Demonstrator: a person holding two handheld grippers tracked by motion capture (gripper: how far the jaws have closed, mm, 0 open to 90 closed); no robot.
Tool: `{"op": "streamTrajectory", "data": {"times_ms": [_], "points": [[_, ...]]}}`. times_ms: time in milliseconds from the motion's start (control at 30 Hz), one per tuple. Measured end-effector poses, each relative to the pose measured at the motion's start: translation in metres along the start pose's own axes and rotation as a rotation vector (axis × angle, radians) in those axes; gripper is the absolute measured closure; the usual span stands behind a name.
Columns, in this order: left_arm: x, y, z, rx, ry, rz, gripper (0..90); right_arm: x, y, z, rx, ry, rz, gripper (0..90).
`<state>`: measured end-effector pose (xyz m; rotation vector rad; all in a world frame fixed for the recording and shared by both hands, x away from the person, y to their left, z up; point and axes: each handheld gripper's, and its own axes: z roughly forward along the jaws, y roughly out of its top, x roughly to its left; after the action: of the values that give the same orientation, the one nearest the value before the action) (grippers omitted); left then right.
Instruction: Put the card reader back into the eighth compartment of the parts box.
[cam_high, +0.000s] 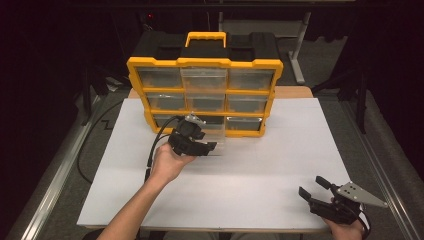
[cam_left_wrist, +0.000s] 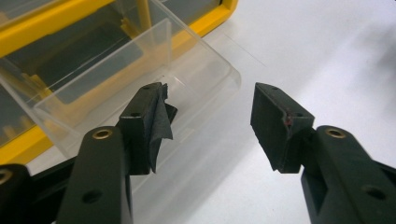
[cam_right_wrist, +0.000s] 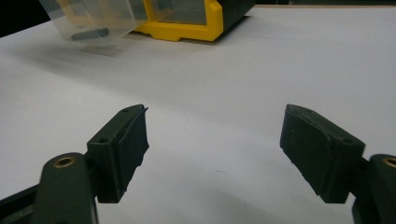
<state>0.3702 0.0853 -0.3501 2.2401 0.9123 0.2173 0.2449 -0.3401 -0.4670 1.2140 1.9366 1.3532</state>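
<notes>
Yellow-framed organizer (cam_high: 205, 62) with clear drawers sits at the far side of the white surface (cam_high: 280, 165), black carry case behind it with a yellow handle on top. One clear plastic drawer (cam_left_wrist: 140, 70) from the bottom row is pulled out toward the person and sticks out of its slot, front end over the surface. It looks empty from the left gripper view.

Left gripper (cam_high: 210, 146) is right at that drawer's front, held in the left hand (cam_high: 167, 165). Its jaws stand apart with nothing between them; in its own view (cam_left_wrist: 210, 116) the left pad sits just in front of the drawer's front wall and the right pad hangs over bare surface, neither pressing on it.

Right gripper (cam_high: 312, 186) is way off at the near right corner of the surface, well apart from the organizer, jaws spread wide over bare white, holding nothing.
</notes>
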Motion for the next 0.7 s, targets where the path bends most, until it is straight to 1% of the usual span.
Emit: {"op": "streamTrajectory", "data": {"times_ms": [67,100,200,267,333,367,467,600,667,700], "points": [[-0.002,-0.001,0.000,0.007,-0.005,0.012,45.0,0.000,0.000,0.000,-0.001,0.000,-0.003,23.5],[-0.004,-0.002,0.000,0.000,-0.004,0.008,45.0,0.000,0.000,0.000,-0.001,0.000,-0.003,23.6],[-0.006,-0.005,-0.001,0.003,-0.009,0.020,44.7,0.000,0.000,0.000,-0.001,0.000,-0.001,23.5],[-0.009,-0.007,-0.002,-0.005,-0.014,0.017,44.3,0.000,0.000,0.000,-0.001,-0.001,-0.001,23.5],[-0.010,-0.008,-0.003,0.000,-0.021,0.022,44.0,0.000,0.000,0.000,0.000,0.001,-0.002,23.5],[-0.012,-0.010,-0.003,-0.007,-0.020,0.018,44.0,0.000,0.000,0.000,-0.001,0.001,-0.003,23.5],[-0.014,-0.012,-0.004,0.000,-0.018,0.029,43.9,0.000,0.000,0.000,0.000,0.001,-0.002,23.5],[-0.017,-0.017,-0.004,-0.005,-0.023,0.026,43.8,0.000,0.000,0.000,0.001,0.002,-0.003,23.5],[-0.018,-0.019,-0.005,-0.001,-0.024,0.035,43.7,0.000,0.000,0.000,0.001,0.001,-0.002,23.5],[-0.019,-0.020,-0.004,-0.008,-0.025,0.030,43.7,0.000,0.000,0.000,0.000,0.001,-0.002,23.6]]}}
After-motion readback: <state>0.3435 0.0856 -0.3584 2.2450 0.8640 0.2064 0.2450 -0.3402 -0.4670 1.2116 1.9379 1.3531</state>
